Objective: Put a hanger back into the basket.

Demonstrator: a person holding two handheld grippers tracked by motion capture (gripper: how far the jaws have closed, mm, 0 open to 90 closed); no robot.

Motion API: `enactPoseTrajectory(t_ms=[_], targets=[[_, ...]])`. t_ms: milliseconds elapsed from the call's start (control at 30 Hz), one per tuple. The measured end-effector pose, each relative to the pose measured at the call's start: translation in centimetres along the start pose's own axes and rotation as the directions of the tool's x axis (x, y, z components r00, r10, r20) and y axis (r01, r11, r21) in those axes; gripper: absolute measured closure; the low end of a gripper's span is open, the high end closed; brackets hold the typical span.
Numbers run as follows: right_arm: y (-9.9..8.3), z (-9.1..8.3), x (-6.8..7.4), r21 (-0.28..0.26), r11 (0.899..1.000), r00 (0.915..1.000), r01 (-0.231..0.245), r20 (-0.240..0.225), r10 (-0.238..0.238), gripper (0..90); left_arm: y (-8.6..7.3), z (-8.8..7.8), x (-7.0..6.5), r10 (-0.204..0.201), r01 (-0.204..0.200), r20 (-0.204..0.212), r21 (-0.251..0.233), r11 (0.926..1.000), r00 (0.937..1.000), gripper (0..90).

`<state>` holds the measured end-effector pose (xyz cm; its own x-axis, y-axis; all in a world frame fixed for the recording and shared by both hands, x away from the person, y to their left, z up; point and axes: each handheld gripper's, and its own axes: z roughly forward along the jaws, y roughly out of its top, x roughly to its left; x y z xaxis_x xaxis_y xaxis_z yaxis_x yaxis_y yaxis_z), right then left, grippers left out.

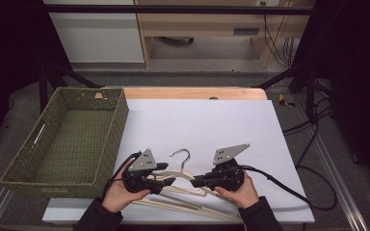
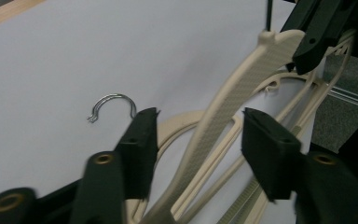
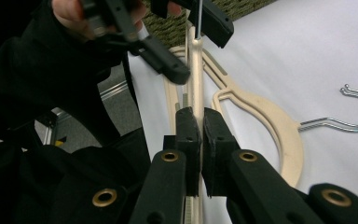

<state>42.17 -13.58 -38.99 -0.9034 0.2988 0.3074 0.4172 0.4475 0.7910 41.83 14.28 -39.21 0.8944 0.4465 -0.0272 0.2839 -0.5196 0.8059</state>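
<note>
Lifting one hanger off the pile

Right gripper (image 3: 196,116) clenched on the raised hanger (image 2: 242,84) at the table's six o'clock — left gripper (image 2: 198,126) straddles it unclamped; next, carry it to the basket (image 1: 103,144) at nine o'clock.

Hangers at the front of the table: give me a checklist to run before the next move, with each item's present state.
1. Right gripper clamped on the raised cream hanger: ok, jaws shut on its arm.
2. Left gripper gripping that hanger: not ok, its arm passes between the jaws, pads apart from it.
3. Second hanger lying flat on the white sheet, metal hook free: ok.
4. Woven basket free to receive: ok, nothing in it.
5. Raised hanger untangled from those beneath: cannot tell.
</note>
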Motion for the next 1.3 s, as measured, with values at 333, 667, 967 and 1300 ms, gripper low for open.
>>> enactPoseTrajectory(t_ms=[333, 667, 967, 1300], targets=[[0.0, -0.1, 0.2, 0.001, 1.000, 0.9996, 0.024, 0.015, -0.024, 85.5, 0.1, -0.4, -0.5, 0.041, -0.041, 0.009, 0.038, 0.9984, 0.9991, 70.4], [0.1, -0.6, 0.5, -0.027, 0.997, 0.9835, 0.079, 0.165, -0.074, 72.7, 0.4, -0.6, -1.5, 0.043, -0.045, 0.049, 0.042, 0.9981, 0.9979, 81.2], [0.1, -0.8, 0.7, -0.065, 0.991, 0.9667, 0.121, 0.234, -0.103, 60.9, 0.6, -0.7, -2.2, 0.023, -0.024, 0.090, 0.012, 0.9996, 0.9956, 86.0], [0.1, -2.3, 1.2, -0.134, 0.977, 0.9438, 0.165, 0.309, -0.117, 41.7, 0.8, -1.9, -2.2, -0.007, 0.008, 0.007, -0.038, 0.9992, 0.9999, 86.6]])
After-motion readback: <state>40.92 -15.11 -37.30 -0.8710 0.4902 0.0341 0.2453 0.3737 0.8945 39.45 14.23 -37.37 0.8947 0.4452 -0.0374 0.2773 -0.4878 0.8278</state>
